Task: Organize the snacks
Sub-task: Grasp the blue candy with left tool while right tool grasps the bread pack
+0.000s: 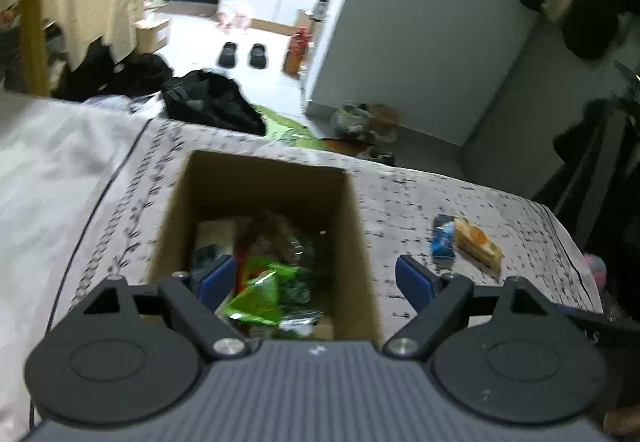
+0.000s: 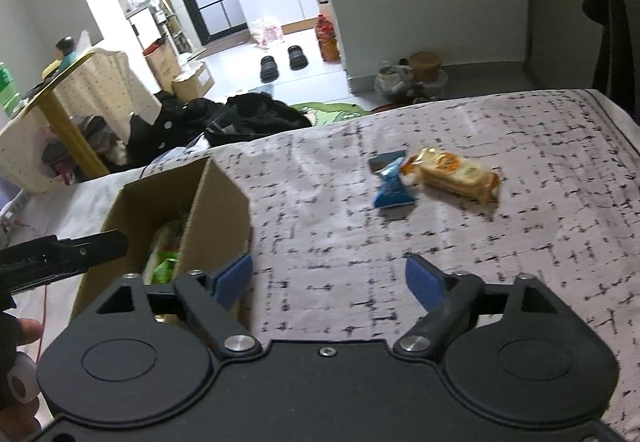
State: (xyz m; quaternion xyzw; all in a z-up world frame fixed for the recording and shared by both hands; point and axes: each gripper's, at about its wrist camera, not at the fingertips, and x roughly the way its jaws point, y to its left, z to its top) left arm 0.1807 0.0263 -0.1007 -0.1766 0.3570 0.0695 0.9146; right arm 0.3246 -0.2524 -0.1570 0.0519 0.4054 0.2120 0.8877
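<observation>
Nearest the lens in each view, a pair of blue-padded tongs was seen spread wide with nothing between the pads: the left gripper (image 1: 316, 282) was held over the open cardboard box (image 1: 256, 177), the right gripper (image 2: 328, 278) over the patterned cloth (image 2: 320, 201) just beside the box's near corner. Snack packets, a green packet (image 1: 260, 296) among them, were already heaped inside the box. Two snacks were left out on the cloth, well apart from the box: a blue wrapper (image 2: 392, 183) and an orange-and-cream pack (image 2: 456, 173), lying touching each other. The step in hand was judged to be the reach for these last two, most likely by the right gripper; the next move would call for the tongs to be carried forward, lowered over one wrapper and closed without the neighbour being caught. Only the left view showed the box's contents fully; only the right view showed the other tool at the box's far side and fingers at the frame edge.
</observation>
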